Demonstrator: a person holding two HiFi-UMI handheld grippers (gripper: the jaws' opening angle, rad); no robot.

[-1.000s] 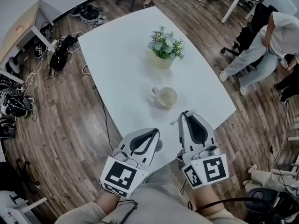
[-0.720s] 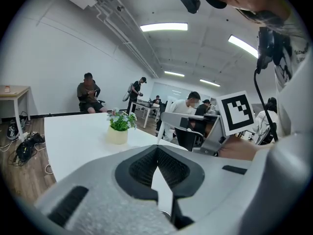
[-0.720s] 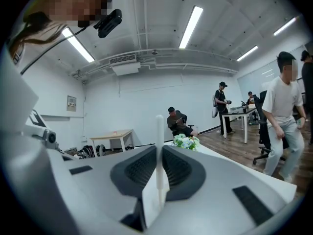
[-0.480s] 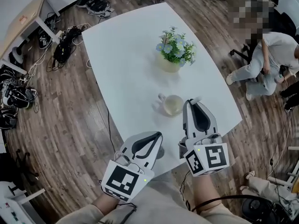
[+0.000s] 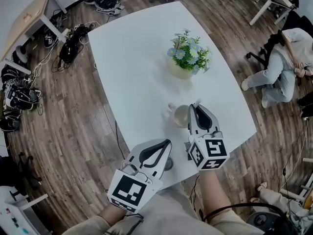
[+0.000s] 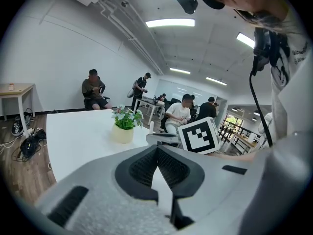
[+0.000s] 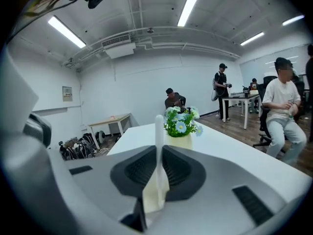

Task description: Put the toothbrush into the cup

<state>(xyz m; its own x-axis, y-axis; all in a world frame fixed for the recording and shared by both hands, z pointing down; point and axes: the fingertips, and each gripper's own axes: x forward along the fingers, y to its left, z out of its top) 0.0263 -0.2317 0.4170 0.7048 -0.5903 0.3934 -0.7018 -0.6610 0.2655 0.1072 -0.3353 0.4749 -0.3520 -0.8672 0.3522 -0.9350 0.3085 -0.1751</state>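
Note:
The pale cup [image 5: 179, 115] stands on the white table [image 5: 137, 58] near its front edge, handle to the left. My right gripper [image 5: 195, 106] hangs right over the cup's right side and covers part of it. It is shut on the white toothbrush [image 7: 159, 131], which stands up between the jaws; only its tip [image 5: 197, 102] shows in the head view. In the left gripper view the toothbrush [image 6: 151, 127] sticks up from the right gripper. My left gripper [image 5: 165, 143] is shut and holds nothing, at the table's front edge, left of and nearer than the cup.
A pot of blue and white flowers [image 5: 188, 58] stands on the table behind the cup. A seated person [image 5: 283, 62] is off the table's right side. Cables and bags [image 5: 73, 38] lie on the wooden floor to the left, by a small desk [image 5: 27, 21].
My right gripper has moved left and forward with the toothbrush, from beside the cup to over its right side. The left gripper has stayed at the front edge.

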